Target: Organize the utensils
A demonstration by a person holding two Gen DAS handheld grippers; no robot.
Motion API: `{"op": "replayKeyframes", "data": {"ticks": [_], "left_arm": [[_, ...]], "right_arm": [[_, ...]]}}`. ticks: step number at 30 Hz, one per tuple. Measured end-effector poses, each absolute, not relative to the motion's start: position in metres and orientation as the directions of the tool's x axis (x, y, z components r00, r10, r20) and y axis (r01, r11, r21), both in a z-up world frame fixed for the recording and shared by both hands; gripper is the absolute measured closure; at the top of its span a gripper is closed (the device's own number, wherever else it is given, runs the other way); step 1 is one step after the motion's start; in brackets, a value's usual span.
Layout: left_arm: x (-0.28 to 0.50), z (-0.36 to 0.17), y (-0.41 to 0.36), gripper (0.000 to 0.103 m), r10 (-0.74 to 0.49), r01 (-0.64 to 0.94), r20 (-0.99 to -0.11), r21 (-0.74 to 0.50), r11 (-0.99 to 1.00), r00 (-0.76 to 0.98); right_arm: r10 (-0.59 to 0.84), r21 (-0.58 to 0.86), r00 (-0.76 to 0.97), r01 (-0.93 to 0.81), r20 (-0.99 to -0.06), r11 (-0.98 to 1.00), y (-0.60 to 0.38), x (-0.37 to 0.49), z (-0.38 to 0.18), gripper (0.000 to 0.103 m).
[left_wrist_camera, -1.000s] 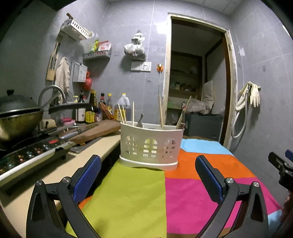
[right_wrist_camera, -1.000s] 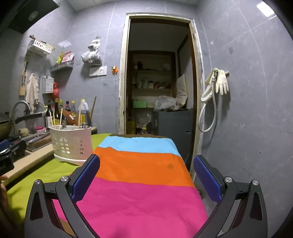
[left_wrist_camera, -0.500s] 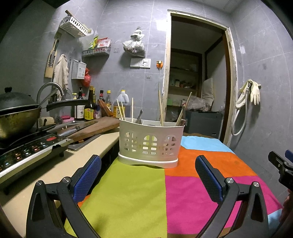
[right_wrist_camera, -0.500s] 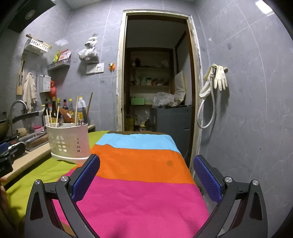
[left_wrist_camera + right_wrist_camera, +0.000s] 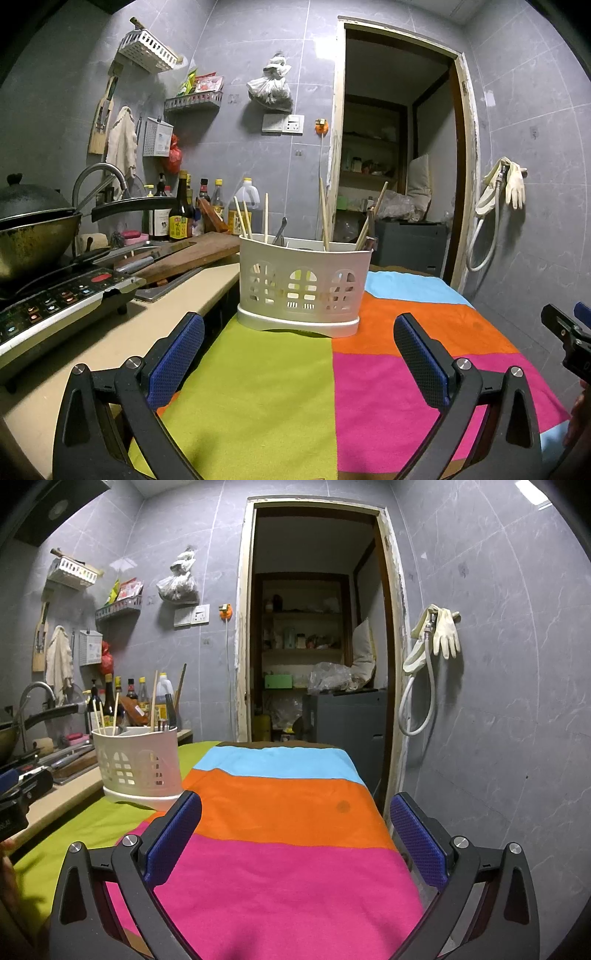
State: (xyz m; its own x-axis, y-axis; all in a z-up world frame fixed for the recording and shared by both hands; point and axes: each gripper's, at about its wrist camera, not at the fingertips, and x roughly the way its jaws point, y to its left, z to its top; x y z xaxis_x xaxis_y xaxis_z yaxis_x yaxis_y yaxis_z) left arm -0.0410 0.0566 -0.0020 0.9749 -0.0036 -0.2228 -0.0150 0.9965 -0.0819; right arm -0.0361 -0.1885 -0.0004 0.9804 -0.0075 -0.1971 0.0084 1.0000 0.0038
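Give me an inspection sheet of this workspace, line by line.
Surface: striped cloth over the table, bare in front of both tongs.
Job's things: white basket upright on the cloth's far left, holding chopsticks and a spoon.
Clutter: wok, cooktop, cutting board, bottles on the counter.
Grippers: left tongs open, empty; right tongs open, empty.
Cables: hose hanging on the right wall.
Surroundings: open doorway, gloves.
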Motion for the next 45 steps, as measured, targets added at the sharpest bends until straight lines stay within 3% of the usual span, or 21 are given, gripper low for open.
{"op": "replayKeyframes", "data": {"ticks": [45], "left_arm": [[-0.0391,-0.0049,0.0550,0.002,-0.005,-0.015,-0.226,-0.086,0.996,0.974]], "right_arm": [[-0.008,0.007,0.979,0.009,-0.206,1.000,-0.1910,-0.0339,-0.0030,0.000]]}}
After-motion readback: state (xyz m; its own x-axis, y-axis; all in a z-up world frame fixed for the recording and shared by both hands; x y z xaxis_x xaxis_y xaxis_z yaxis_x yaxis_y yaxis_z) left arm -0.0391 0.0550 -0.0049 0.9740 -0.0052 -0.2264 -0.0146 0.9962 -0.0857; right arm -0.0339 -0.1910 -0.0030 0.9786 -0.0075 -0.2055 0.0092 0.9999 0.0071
